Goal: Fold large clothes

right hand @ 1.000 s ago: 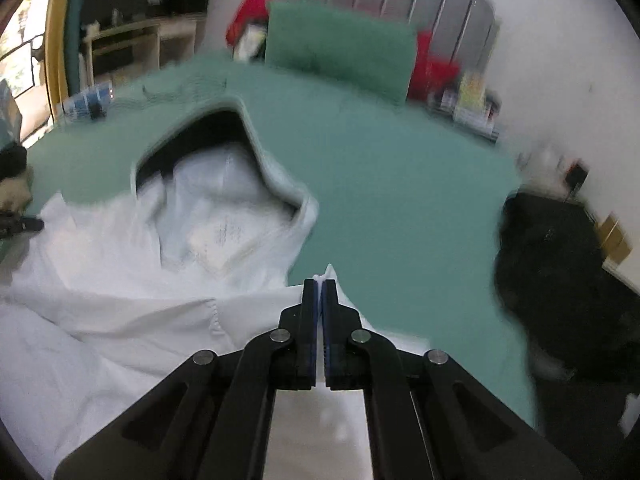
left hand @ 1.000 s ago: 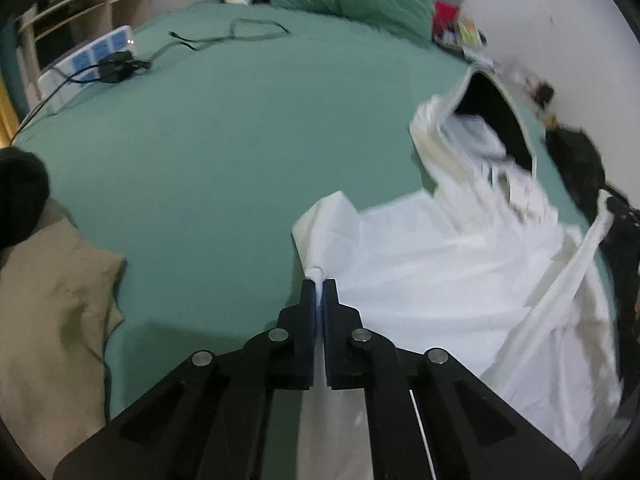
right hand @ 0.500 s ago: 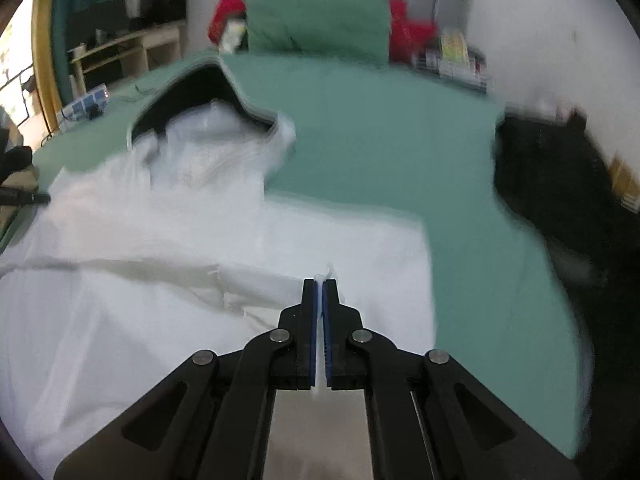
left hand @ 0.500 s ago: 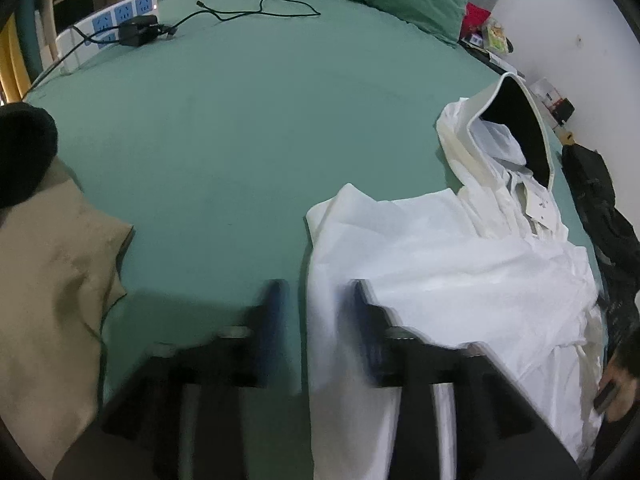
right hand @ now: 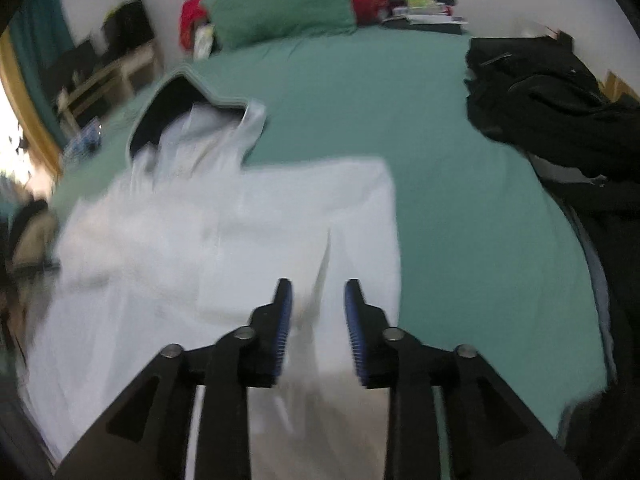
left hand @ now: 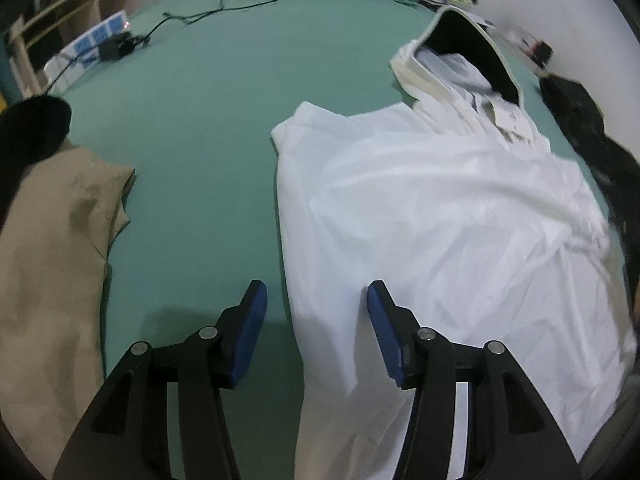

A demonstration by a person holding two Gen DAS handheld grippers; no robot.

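Left gripper (left hand: 316, 296) jaws opening, spread wide, nothing pinched, straddling the left edge of the white shirt (left hand: 440, 216). Right gripper (right hand: 318, 300) opening over the shirt. Shirt lying on the green bed (left hand: 208, 120), collar away.

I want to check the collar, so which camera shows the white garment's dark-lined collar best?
The left wrist view: the collar is sharp there, its dark lining and pale rim clear. The right wrist view shows the same collar, but motion-blurred.
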